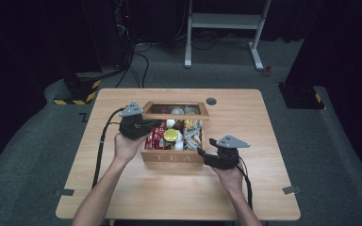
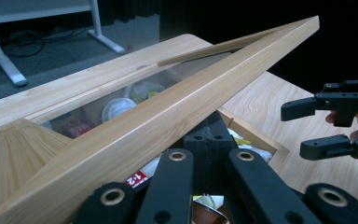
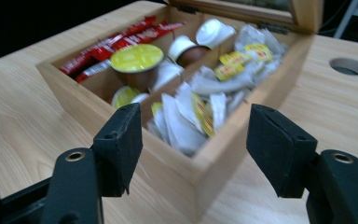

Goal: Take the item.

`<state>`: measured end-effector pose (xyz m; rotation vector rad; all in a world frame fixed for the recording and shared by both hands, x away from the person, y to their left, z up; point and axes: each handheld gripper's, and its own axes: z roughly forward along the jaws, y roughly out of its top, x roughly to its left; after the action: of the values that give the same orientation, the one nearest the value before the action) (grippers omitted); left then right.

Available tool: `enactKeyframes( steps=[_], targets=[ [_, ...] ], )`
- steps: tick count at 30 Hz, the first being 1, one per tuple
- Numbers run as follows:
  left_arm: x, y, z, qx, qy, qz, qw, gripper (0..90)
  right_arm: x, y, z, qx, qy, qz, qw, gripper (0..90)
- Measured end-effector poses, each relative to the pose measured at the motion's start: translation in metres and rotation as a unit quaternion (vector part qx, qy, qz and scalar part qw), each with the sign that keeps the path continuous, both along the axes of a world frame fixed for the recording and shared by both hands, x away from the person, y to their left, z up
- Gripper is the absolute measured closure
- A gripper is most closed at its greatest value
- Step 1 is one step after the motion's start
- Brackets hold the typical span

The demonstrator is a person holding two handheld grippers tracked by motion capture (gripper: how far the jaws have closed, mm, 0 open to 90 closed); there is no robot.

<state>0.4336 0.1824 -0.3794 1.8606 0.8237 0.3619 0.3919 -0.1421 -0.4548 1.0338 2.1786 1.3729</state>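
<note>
the wooden tea box (image 1: 173, 157) is sitting mid-table, lid (image 1: 175, 110) raised. the left gripper (image 1: 141, 126) is pressing against the lid's left edge, grip unclear; the right gripper (image 1: 206, 151) is spread wide at the box's front right corner.

My high view: overhead, facing 12 o'clock, far. Gripper views: close, low, sharing tea box (image 1: 173, 141) (image 3: 200, 172) from opposite sides.

Left claw (image 1: 152, 126) held forward on an extended forearm, jaws state not discernible. Right claw (image 1: 206, 149) lower and nearer the person, jaws spread wide apart, gripped from behind by right hand (image 1: 229, 176).
</note>
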Motion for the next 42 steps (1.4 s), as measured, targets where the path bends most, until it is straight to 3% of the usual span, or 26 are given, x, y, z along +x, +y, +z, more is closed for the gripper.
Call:
enactKeyframes(
  steps=[8, 18, 24, 28, 42],
  targets=[
    [0.004, 0.0, 0.005, -0.002, 0.002, 0.0, 1.0, 90.0, 0.012, 0.024, 0.002, 0.003, 0.002, 0.024, 0.9997, 35.0],
    [0.009, 0.0, 0.012, -0.004, 0.004, 0.001, 1.0, 90.0, 0.024, 0.042, 0.0, 0.007, 0.011, 0.028, 0.9995, 35.1],
    [0.012, 0.0, 0.014, -0.007, 0.005, 0.002, 1.0, 90.0, 0.03, 0.054, 0.0, -0.005, 0.014, 0.033, 0.9994, 35.0],
    [0.016, 0.001, 0.014, -0.022, 0.007, 0.003, 0.9997, 90.0, 0.036, 0.067, 0.0, -0.012, 0.019, 0.031, 0.9992, 35.1],
    [0.019, 0.0, 0.018, -0.025, 0.007, 0.008, 0.9996, 90.0, 0.046, 0.099, 0.002, -0.041, 0.022, 0.037, 0.9982, 35.4]
  ],
)
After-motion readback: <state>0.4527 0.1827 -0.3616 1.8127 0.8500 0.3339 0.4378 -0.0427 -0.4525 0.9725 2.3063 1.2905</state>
